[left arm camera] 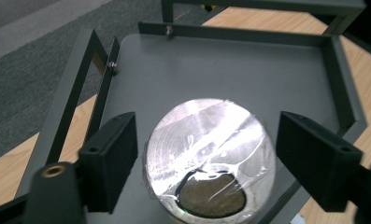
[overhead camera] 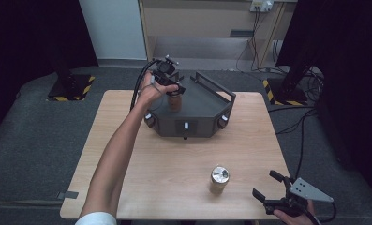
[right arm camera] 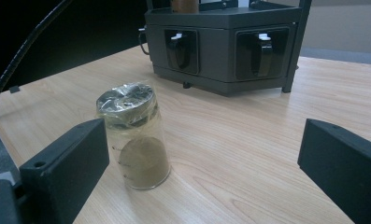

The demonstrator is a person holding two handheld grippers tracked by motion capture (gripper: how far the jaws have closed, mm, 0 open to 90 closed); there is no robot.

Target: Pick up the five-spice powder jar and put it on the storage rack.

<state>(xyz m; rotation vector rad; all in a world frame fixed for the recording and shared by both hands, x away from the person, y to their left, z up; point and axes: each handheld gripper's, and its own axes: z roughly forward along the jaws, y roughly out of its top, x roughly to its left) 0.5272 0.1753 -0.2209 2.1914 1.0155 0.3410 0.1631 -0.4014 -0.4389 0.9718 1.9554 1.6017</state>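
Observation:
A clear jar of brown powder (overhead camera: 175, 101) with a film-covered top (left arm camera: 206, 149) stands on the flat deck of a dark grey device (overhead camera: 203, 101). My left gripper (overhead camera: 174, 89) hangs straight over it. In the left gripper view its jaws (left arm camera: 211, 126) flank the jar's top with a thin gap on each side, so it is open and not pressing. A second jar of the same kind (overhead camera: 219, 178) stands upright on the wooden table near the front. My right gripper (overhead camera: 264, 183) is open at the table's front right corner. The second jar (right arm camera: 134, 140) stands ahead of the right gripper's (right arm camera: 206, 140) left jaw.
The device (right arm camera: 216, 42) has a low rail frame (left arm camera: 248, 36) around its deck and knobs on its front faces. The wooden table (overhead camera: 174, 159) ends a short way in front of the right gripper. Dark stands and cables are on the floor beyond.

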